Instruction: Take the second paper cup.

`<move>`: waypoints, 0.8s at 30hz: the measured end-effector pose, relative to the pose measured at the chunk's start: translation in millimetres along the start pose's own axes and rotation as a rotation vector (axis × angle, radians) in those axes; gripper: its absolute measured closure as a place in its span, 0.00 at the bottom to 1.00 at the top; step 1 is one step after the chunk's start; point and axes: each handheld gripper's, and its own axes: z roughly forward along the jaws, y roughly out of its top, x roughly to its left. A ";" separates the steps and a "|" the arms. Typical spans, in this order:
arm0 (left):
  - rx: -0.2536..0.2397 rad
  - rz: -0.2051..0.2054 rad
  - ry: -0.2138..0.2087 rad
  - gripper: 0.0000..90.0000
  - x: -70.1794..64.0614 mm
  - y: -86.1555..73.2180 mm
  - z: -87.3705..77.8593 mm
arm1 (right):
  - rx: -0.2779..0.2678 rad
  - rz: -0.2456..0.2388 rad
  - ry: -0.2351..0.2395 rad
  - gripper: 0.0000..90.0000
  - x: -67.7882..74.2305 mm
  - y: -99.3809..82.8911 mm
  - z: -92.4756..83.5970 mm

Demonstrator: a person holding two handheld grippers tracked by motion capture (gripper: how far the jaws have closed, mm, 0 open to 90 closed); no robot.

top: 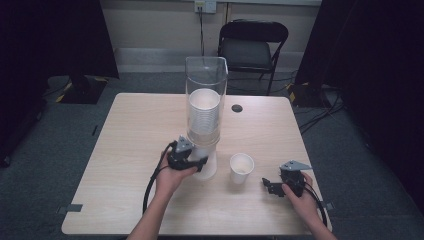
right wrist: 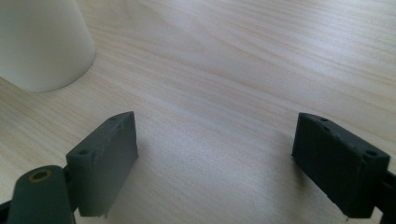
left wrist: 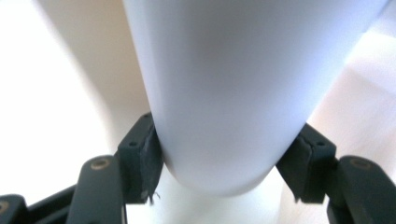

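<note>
A clear tube dispenser [top: 206,82] stands mid-table with a stack of white paper cups [top: 204,117] inside. The lowest cup [top: 210,167] sticks out beneath it. My left gripper [top: 200,162] comes in from the left and is shut on that cup. In the left gripper view the white cup [left wrist: 224,93] sits between both pads [left wrist: 147,158], which press on its sides. A single white cup [top: 241,168] stands upright to the right of the dispenser. Further right, my right gripper [top: 270,186] rests low over the table, open, with bare wood between its jaws [right wrist: 215,158]; the single cup [right wrist: 42,42] is at its upper left.
The light wooden table [top: 140,130] has a small black grommet [top: 237,108] behind the dispenser. A black folding chair [top: 252,47] stands beyond the far edge. Dark curtains flank both sides of the room.
</note>
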 end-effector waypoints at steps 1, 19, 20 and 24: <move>-0.087 -0.058 -0.042 0.41 -1.7 -9.0 1.6 | 0.000 0.000 0.000 0.15 0.0 0.0 0.0; -0.074 0.060 -0.138 0.40 -25.5 -29.7 -19.4 | 0.003 0.001 -0.001 0.14 0.5 0.8 1.1; -0.074 0.072 -0.140 0.40 -26.2 -29.8 -19.8 | 0.003 0.003 -0.001 0.14 0.5 0.8 1.0; -0.075 0.107 -0.173 0.39 -35.2 -30.0 -18.7 | 0.013 -0.016 0.016 0.14 0.4 1.1 -0.3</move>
